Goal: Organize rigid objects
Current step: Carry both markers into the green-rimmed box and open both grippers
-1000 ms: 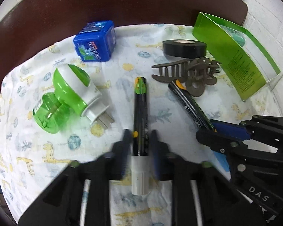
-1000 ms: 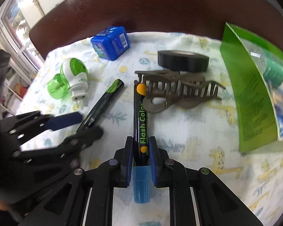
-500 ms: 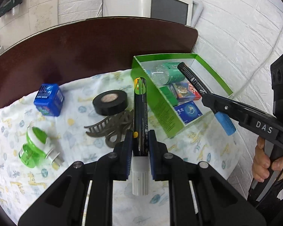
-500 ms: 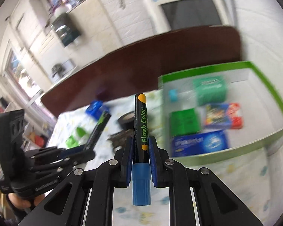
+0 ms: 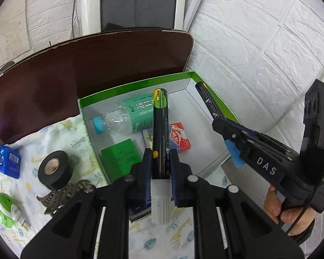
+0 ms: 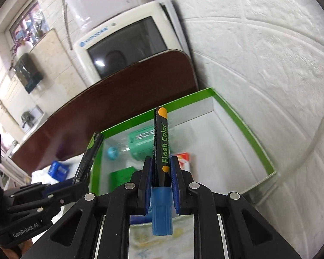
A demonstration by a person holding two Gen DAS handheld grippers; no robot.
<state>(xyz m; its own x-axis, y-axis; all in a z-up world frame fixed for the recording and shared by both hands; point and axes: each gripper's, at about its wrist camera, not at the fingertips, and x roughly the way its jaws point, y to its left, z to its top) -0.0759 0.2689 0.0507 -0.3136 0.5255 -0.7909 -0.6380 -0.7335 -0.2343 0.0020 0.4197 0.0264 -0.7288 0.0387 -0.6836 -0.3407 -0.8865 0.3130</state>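
Observation:
My left gripper [image 5: 160, 161] is shut on a black marker with a white cap [image 5: 159, 133] and holds it in the air over the green box [image 5: 140, 82]. My right gripper [image 6: 161, 168] is shut on a black "Flash Color" marker with a blue cap [image 6: 161, 149], also raised over the box [image 6: 244, 127]. The right gripper shows in the left wrist view [image 5: 224, 127], to the right of the box. The left gripper shows in the right wrist view [image 6: 75, 181], at the box's left wall. The box holds a bottle [image 5: 127, 118], a green pack [image 5: 121, 157] and a red and blue card box [image 5: 179, 138].
On the patterned cloth [image 5: 60, 133] left of the box lie a black tape roll [image 5: 54, 170], a brown hair claw [image 5: 64, 194], a blue box [image 5: 7, 159] and a green plug-in device [image 5: 7, 207]. A white brick wall [image 5: 259, 43] stands right of the box. A brown table edge [image 5: 97, 64] lies behind.
Both grippers have lifted their markers off the cloth and carried them to the right, from beside the hair claw to above the green box.

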